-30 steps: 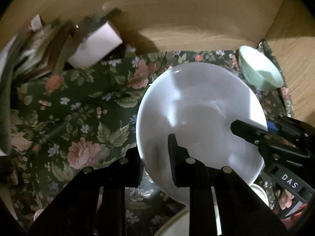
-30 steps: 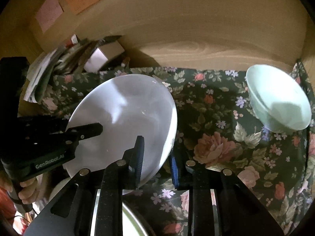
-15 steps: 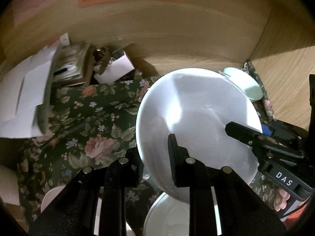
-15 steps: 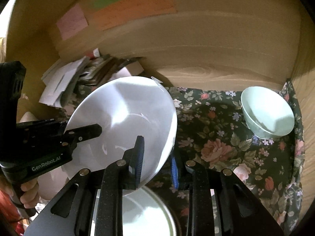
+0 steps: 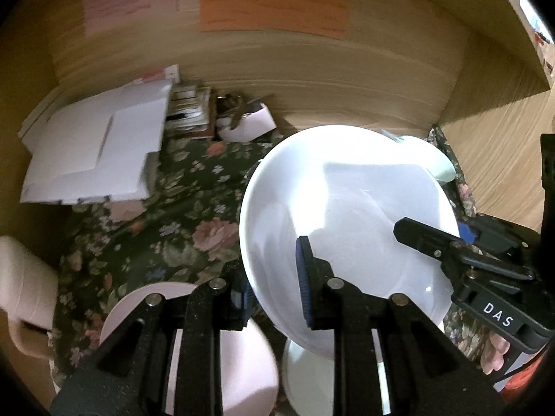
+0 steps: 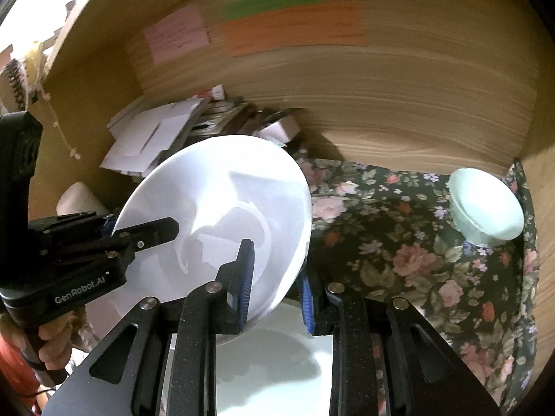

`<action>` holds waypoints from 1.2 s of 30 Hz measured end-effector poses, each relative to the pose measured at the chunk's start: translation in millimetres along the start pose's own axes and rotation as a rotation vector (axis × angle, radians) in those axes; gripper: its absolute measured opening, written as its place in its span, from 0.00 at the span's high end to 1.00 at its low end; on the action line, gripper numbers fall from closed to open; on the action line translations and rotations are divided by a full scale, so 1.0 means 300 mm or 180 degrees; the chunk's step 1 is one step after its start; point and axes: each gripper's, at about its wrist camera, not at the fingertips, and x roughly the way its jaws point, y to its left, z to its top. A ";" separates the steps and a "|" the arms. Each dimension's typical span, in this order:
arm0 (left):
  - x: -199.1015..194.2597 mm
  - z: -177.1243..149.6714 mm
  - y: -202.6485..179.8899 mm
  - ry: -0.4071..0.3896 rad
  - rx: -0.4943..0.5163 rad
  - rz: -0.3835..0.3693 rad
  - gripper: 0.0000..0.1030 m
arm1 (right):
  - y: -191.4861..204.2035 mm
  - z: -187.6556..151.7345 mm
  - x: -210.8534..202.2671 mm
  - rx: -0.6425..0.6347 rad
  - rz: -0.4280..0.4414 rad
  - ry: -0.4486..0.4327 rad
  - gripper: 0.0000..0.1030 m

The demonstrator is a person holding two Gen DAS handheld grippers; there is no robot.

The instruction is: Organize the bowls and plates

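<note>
White and glossy, the plate (image 5: pixel 347 228) hangs in the air between the two grippers, tilted, above the floral cloth (image 5: pixel 166 215). The left gripper (image 5: pixel 274 284) is clamped on its near-left rim, one pad over the face and one beneath; the right gripper (image 6: pixel 274 277) pinches the opposite rim the same way. Each tool shows in the other's view, reaching over the plate's face.

Below the plate lie a second white plate (image 6: pixel 277 357) and a pink plate (image 5: pixel 239 353), likely the stacks being sorted. A green bowl (image 6: pixel 485 204) sits apart at the cloth's far right corner.

The step in hand looks like a two-handed carry to a stack. To do it well, both hands should travel together and keep the same spacing, since any pull apart or twist would lever the slick rim out of the pads. Levelling the plate before lowering, then freeing both rims only once it rests flat, would avoid a clatter or chip. Papers (image 5: pixel 97 149) at the back-left crowd that side.
</note>
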 end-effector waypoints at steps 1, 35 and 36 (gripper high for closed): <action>-0.005 -0.008 0.003 -0.0003 -0.0011 0.0011 0.79 | 0.013 -0.005 0.002 -0.0013 0.0022 0.0006 0.79; -0.124 -0.324 0.335 0.0120 -0.0583 0.0318 0.79 | 0.326 -0.134 0.200 -0.0369 0.0541 0.0519 0.79; -0.122 -0.330 0.335 0.0122 -0.0588 0.0324 0.79 | 0.328 -0.137 0.206 -0.0372 0.0538 0.0536 0.79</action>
